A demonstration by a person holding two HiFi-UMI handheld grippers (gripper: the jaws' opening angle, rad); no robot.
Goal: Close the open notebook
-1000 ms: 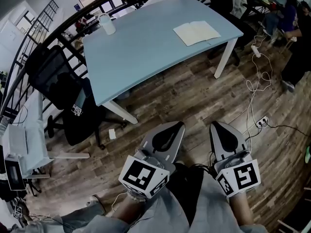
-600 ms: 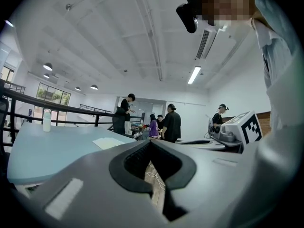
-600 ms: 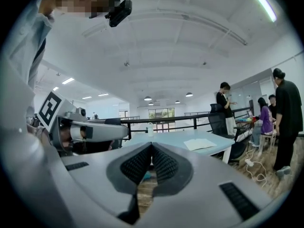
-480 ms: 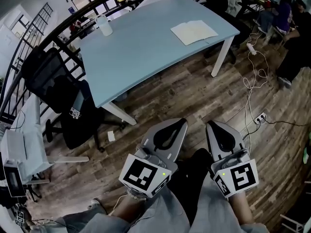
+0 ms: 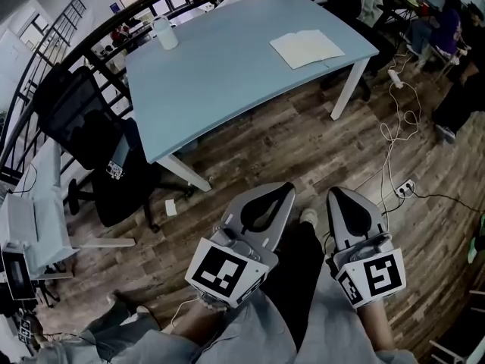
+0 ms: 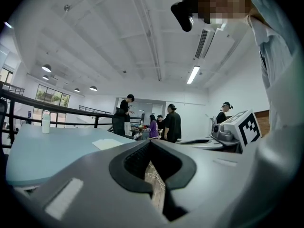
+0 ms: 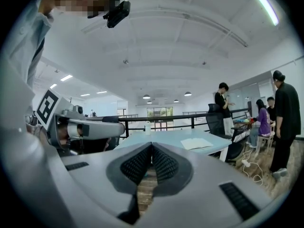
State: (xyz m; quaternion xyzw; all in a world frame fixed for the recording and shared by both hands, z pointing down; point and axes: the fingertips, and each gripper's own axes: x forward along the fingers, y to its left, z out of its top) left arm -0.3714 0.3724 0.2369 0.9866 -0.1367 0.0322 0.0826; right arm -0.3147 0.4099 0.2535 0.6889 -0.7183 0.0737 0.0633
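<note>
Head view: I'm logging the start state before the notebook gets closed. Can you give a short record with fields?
table: light blue, white legs
notebook: open, flat, near its far right corner
bottle: upright, far left corner
left tool: shut, empty, above the floor, short of the table
right tool: shut, empty, beside the left tool
task: notebook not yet closed

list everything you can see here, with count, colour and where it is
table: one, light blue, centre of head view
open notebook: one, white, on the table's right end
bottle: one, pale, on the table's far left corner
office chair: one, black, left of the table
cables: several, white, on the wooden floor, right of the table
bystanders: several, mostly dark clothes, beyond the table
left tool: one, grey, shut, empty
right tool: one, grey, shut, empty
</note>
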